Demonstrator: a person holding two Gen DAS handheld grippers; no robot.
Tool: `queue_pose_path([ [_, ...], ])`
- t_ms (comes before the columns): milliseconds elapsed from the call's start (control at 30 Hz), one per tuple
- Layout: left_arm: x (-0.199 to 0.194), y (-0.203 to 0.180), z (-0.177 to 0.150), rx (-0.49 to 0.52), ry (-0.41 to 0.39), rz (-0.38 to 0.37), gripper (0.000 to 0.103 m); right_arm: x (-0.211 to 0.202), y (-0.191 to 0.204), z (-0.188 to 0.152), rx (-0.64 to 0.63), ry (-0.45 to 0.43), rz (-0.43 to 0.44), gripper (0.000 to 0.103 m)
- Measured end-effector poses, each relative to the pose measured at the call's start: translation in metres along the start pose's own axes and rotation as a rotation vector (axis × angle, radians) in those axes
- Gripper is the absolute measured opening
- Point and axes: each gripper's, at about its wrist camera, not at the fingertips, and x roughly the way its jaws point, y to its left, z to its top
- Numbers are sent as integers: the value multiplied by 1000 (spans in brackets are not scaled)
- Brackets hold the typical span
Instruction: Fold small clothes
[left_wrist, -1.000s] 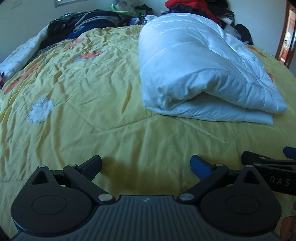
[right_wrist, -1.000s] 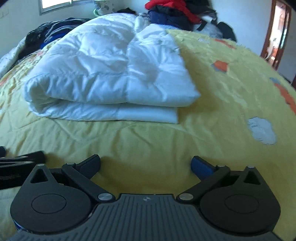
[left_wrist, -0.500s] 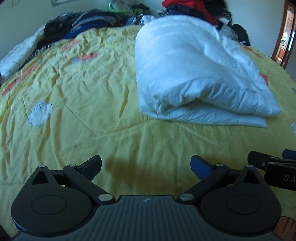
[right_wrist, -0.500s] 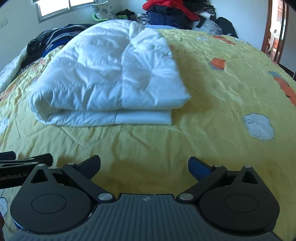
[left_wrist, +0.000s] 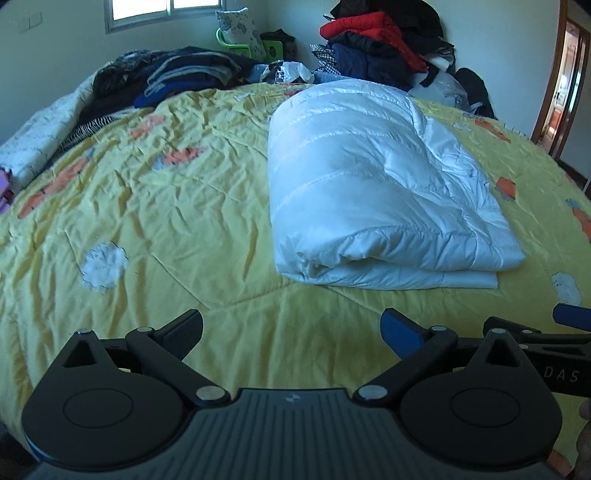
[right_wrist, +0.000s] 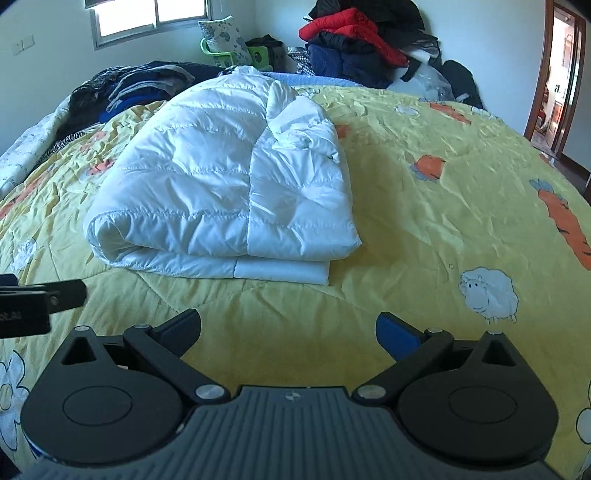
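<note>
A white puffy jacket (left_wrist: 376, 192) lies folded on the yellow bedspread (left_wrist: 177, 206); it also shows in the right wrist view (right_wrist: 229, 192). My left gripper (left_wrist: 291, 328) is open and empty, held over the bedspread short of the jacket's near edge. My right gripper (right_wrist: 288, 326) is open and empty, also short of the jacket. Each gripper shows at the edge of the other's view, the right gripper (left_wrist: 546, 332) on the right and the left gripper (right_wrist: 40, 299) on the left.
A pile of dark clothes (left_wrist: 177, 77) lies at the bed's far left. A heap of red and dark garments (left_wrist: 384, 44) stands at the back by the wall. A doorway (right_wrist: 557, 74) is at the right. A window (right_wrist: 147, 18) is at the back left.
Both grippers have pulled back and risen, so the jacket looks farther away and more of the room shows. Both stay open and empty.
</note>
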Motion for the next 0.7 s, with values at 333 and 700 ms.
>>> queue_pose_path([
  [333,7,4,-2,-29,71,-9,103,1,3,-2,-6,4,3,102],
  [700,-3,2,-6,-36,8,-45,102,7,1,-2,7,16,9,102],
])
